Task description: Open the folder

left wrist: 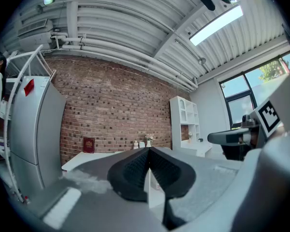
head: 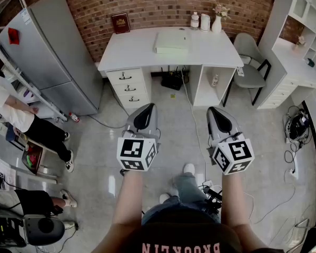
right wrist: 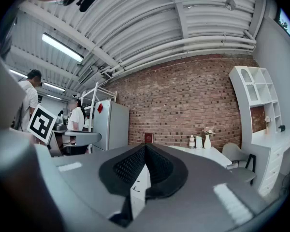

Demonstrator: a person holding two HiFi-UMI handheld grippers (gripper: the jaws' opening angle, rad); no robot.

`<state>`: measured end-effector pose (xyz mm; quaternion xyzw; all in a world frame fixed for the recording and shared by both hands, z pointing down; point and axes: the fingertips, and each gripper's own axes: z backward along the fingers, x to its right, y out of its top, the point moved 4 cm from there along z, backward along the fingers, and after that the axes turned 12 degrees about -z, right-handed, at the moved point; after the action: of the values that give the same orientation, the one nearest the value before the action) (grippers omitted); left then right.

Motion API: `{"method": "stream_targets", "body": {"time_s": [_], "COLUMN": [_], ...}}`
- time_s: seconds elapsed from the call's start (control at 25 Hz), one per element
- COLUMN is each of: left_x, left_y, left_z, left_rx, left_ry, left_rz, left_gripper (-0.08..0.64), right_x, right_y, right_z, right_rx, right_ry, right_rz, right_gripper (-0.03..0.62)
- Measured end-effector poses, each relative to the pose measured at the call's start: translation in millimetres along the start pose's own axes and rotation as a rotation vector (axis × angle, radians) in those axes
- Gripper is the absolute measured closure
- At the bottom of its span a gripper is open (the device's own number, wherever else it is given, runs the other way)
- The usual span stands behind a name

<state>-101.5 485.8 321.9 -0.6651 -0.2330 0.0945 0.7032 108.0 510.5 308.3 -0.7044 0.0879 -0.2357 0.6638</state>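
Observation:
A pale green folder (head: pixel 172 42) lies closed and flat on the white desk (head: pixel 137 49) against the brick wall, far ahead of me. Both grippers are held level over the floor, well short of the desk. My left gripper (head: pixel 146 111) has its jaws pressed together with nothing between them, which the left gripper view confirms (left wrist: pixel 147 151). The right gripper (head: pixel 217 113) is likewise shut and empty (right wrist: pixel 144 149). In both gripper views the jaws hide the folder; only the desk (left wrist: pixel 87 158) (right wrist: pixel 203 151) shows.
On the desk's back edge stand a red book (head: pixel 120 22), bottles and a vase (head: pixel 205 21). Drawers (head: pixel 127 88) sit under its left side, a grey chair (head: pixel 253 62) to its right. A fridge (head: pixel 52 51) and a person (head: pixel 21 115) are left; cables (head: pixel 297 125) lie right.

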Motion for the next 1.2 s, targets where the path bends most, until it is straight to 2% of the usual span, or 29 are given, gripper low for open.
{"method": "stream_targets", "body": {"time_s": [0.2, 0.4, 0.6, 0.8, 1.04, 1.2], "left_x": [-3.6, -15.3, -36.3, -47.8, -45.3, -53.7], "left_y": [-5.4, -15.9, -12.6, -10.4, -15.3, -17.0], "left_z": [-32.5, -96.3, -174.1, -237.9, -283.2, -308.1], "left_rx": [0.002, -0.009, -0.011, 0.004, -0.006, -0.03], "left_ry": [0.001, 0.004, 0.026, 0.044, 0.049, 0.051], "left_rz": [-0.012, -0.025, -0.03, -0.004, 0.001, -0.003], "left_gripper": [0.56, 0.56, 0.56, 0.56, 0.56, 0.56], "right_x": [24.3, 70.5, 118.3, 157.2, 195.8, 215.0], "right_y": [-0.5, 0.4, 19.3, 36.7, 43.5, 47.6], "right_z": [-26.6, -81.1, -148.4, -200.8, -236.2, -254.7], "right_rx": [0.001, 0.012, 0.018, 0.025, 0.011, 0.006], "right_ry": [-0.001, -0.005, 0.035, 0.084, 0.11, 0.098], "right_rz": [0.004, -0.019, 0.003, 0.023, 0.028, 0.003], "right_gripper": [0.595, 0.595, 0.594, 0.594, 0.595, 0.595]}}
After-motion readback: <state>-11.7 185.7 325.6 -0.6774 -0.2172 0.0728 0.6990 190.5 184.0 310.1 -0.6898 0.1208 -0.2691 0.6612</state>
